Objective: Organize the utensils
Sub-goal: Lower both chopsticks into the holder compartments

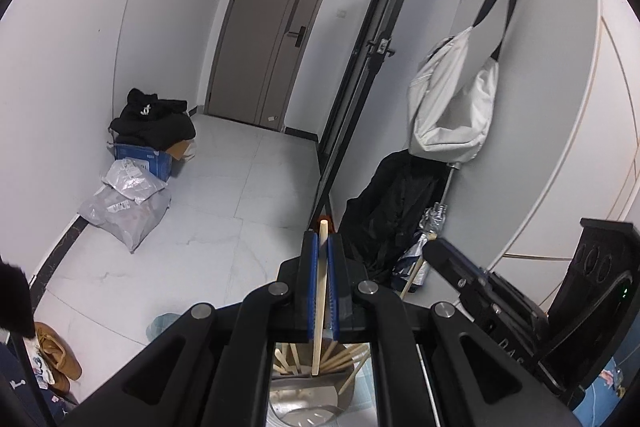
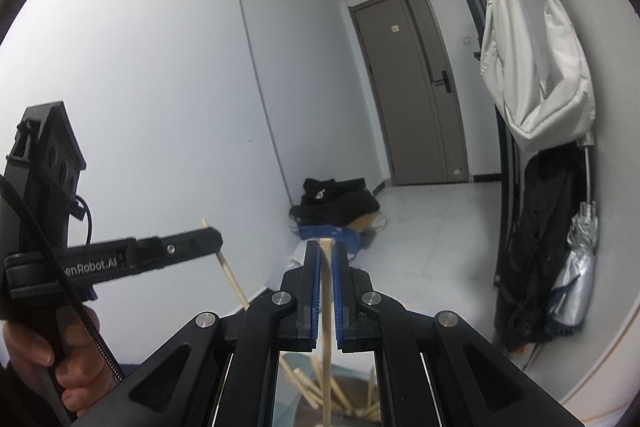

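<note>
My left gripper (image 1: 323, 247) is shut on a wooden chopstick (image 1: 319, 291) held upright between its blue pads. Below it a metal holder (image 1: 320, 399) contains several more chopsticks (image 1: 344, 355). My right gripper (image 2: 326, 259) is shut on another wooden chopstick (image 2: 327, 327), also upright, above a bunch of chopsticks (image 2: 316, 387). The left gripper also shows in the right wrist view (image 2: 208, 239), at the left, with its chopstick (image 2: 230, 275) slanting down. The right gripper's body (image 1: 500, 295) shows at the right of the left wrist view.
A white bag (image 1: 452, 103) hangs on the right wall above a black coat (image 1: 384, 211) and a folded umbrella (image 1: 424, 243). A blue box with black clothes (image 1: 152, 131) and grey parcels (image 1: 124, 203) sit by the left wall. A brown door (image 1: 272, 31) stands ahead.
</note>
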Available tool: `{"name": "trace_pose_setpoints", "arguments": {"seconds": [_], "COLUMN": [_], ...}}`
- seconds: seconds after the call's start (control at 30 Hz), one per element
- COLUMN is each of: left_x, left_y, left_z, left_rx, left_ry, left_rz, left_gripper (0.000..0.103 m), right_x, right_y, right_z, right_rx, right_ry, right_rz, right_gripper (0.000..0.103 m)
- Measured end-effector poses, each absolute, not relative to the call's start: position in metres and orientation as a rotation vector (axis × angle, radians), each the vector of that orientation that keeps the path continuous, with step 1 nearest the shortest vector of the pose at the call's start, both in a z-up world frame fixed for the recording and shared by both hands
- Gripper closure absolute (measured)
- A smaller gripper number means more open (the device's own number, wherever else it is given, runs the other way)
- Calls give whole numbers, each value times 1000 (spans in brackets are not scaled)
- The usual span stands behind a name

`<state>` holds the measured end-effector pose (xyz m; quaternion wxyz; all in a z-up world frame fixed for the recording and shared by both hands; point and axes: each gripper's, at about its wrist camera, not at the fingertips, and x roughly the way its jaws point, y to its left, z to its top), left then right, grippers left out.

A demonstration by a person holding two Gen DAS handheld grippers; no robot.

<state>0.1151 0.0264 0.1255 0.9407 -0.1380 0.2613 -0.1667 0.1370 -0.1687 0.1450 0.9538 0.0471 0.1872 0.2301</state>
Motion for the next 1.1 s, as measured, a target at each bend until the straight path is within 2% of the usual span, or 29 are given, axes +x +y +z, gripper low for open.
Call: {"name": "trace_pose_setpoints", "arguments": {"seconds": [0.47,1.1], "left_x": [141,137], "left_y": [26,8], "left_z": [77,51], "left_rx": [-304,-270], "left_ry": [599,648], "left_rz": [-309,-361], "left_gripper": [101,101], "right_x": [170,165], "right_y": [-149,-162], "right_z": [109,55], "right_rx": [-8,-24], "right_ry": [358,418], "right_rz": [515,567], "right_gripper": [98,98]}}
